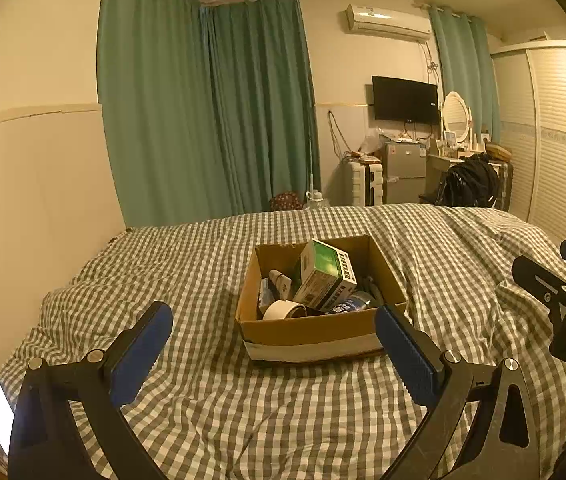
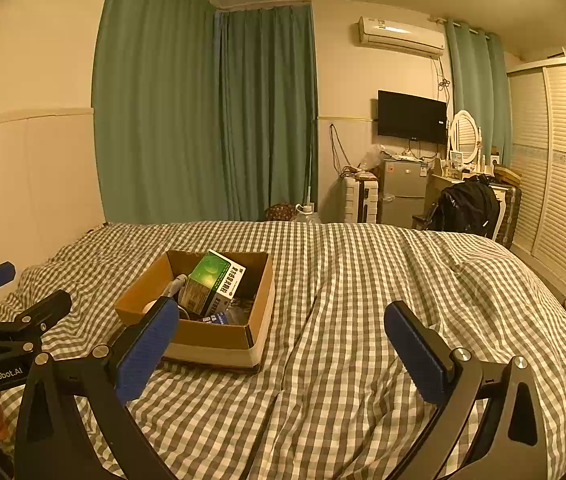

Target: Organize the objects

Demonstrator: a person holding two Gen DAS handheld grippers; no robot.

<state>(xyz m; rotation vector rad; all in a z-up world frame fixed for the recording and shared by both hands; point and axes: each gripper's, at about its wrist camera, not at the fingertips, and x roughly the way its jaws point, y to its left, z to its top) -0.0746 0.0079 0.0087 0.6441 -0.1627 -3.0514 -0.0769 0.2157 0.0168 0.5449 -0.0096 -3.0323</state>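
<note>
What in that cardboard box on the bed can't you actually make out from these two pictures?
- Box bottom: in both views the green carton lies tilted over whatever is beneath it.
- Tape roll: the right wrist view has the right gripper's blue finger in front of it.
- Blue-labelled container: half hidden by the cardboard box front wall; label too small to read.
- Carton print: too small and blurred in both views.

Both wrist cams low over bed, sharing box.
</note>
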